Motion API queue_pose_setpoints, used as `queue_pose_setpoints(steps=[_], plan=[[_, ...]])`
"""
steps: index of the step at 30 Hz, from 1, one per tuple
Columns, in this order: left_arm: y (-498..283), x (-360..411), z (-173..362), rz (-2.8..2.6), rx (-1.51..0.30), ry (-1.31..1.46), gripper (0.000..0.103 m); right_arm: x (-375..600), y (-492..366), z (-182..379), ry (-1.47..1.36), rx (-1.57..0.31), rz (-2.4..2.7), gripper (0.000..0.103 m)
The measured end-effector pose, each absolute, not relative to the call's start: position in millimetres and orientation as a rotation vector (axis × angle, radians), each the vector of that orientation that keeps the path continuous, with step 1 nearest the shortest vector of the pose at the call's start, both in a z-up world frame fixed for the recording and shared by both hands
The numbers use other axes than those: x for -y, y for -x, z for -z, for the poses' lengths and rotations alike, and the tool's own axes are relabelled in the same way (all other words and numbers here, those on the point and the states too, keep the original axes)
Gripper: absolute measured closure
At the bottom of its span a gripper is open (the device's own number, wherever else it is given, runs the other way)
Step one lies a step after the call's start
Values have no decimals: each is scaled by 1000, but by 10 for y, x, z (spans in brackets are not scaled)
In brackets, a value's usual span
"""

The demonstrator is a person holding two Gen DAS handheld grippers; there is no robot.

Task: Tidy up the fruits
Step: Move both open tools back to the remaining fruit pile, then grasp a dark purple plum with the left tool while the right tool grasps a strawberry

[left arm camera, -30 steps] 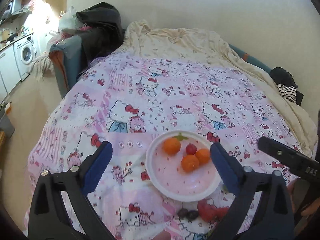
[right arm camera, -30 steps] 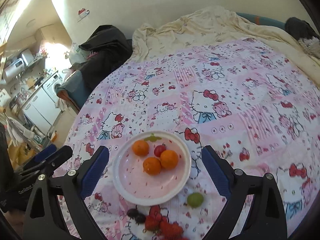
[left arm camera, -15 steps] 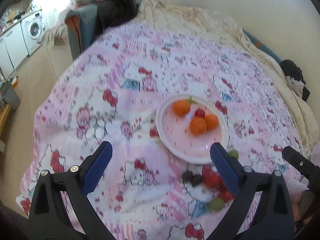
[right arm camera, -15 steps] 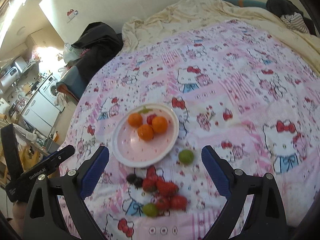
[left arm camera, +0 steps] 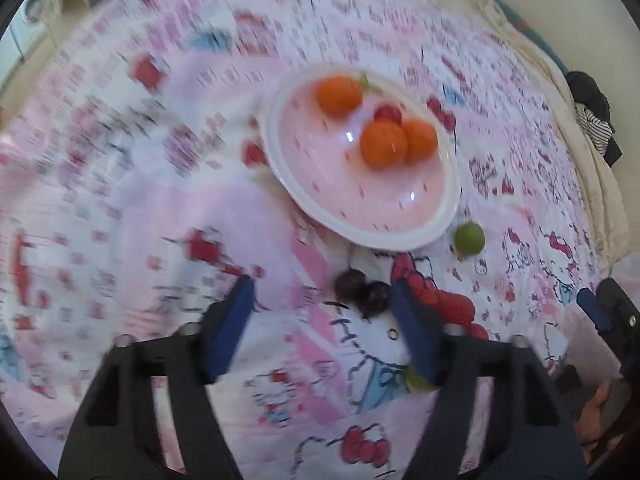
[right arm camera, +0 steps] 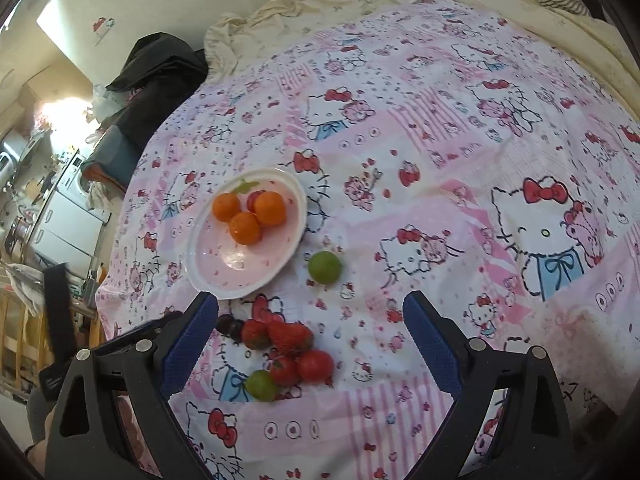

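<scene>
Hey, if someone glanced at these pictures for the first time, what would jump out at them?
First the pink plate on the Hello Kitty bedspread, holding three oranges toward its far side. Then the loose fruit on the cloth near the plate: a cluster of strawberries with a lime beyond them. Both the left gripper and the right gripper hang open above that fruit.
</scene>
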State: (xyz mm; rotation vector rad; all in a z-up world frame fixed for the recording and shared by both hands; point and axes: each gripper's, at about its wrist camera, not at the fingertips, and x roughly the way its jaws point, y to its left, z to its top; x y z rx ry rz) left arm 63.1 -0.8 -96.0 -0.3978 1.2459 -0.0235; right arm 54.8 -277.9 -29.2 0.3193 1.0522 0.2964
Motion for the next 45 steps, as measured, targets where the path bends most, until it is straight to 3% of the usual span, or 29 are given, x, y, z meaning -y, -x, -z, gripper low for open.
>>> queue_pose_setpoints(steps=[7,9,15,30,45], plan=[[-809,180,1240,72,-1328,388,61,2875,-602,363,-334,-1073,-267,7],[-820,199,1256,73,-1328,388,61,2877,-618,374,-339,-1077,-267,7],[-866,173,1282,114,-1336,428,87,2793,-676,405,-327,-1087,-280,7],[-753,-15,977,69,-1280,428,90,2706,-660,411,-309,-1088,-284,7],[-800,-126,1321,-54,-1397,406,87,2634,-695,474,-282,-1111,-286,7]])
